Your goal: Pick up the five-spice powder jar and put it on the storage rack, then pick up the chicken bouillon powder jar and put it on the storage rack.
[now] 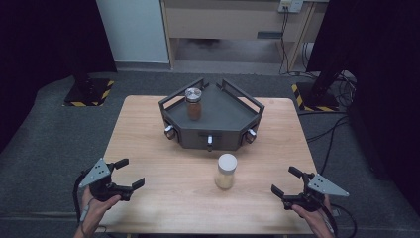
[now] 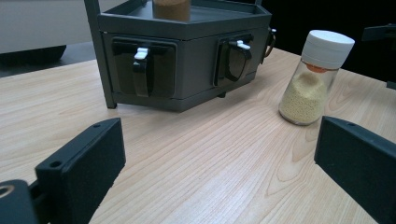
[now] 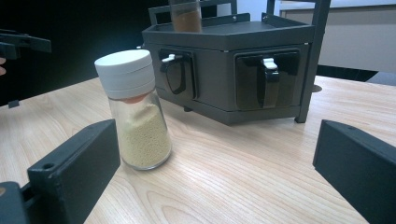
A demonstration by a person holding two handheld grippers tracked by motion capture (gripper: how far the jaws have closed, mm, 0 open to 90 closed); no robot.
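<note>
Evidently light but fragile: glass spice jar (image 1: 226, 171), slick walls. Both my grippers, left (image 1: 130, 174) and right (image 1: 286, 181), have fingers spread wide, empty; I'd grip below the white cap (image 3: 125, 66).

- We hold the black two-jaw left gripper (image 1: 130, 174) low at the near left of the desk, our left hand (image 1: 94, 207) wrapped around its grip; its jaws stand wide apart with nothing between them, angled inward.
- We hold the black two-jaw right gripper (image 1: 286, 181) at the near right in our right hand (image 1: 312, 214); its jaws gape too, bare, angled inward.
- Both forearms enter from the bottom edge.
</note>
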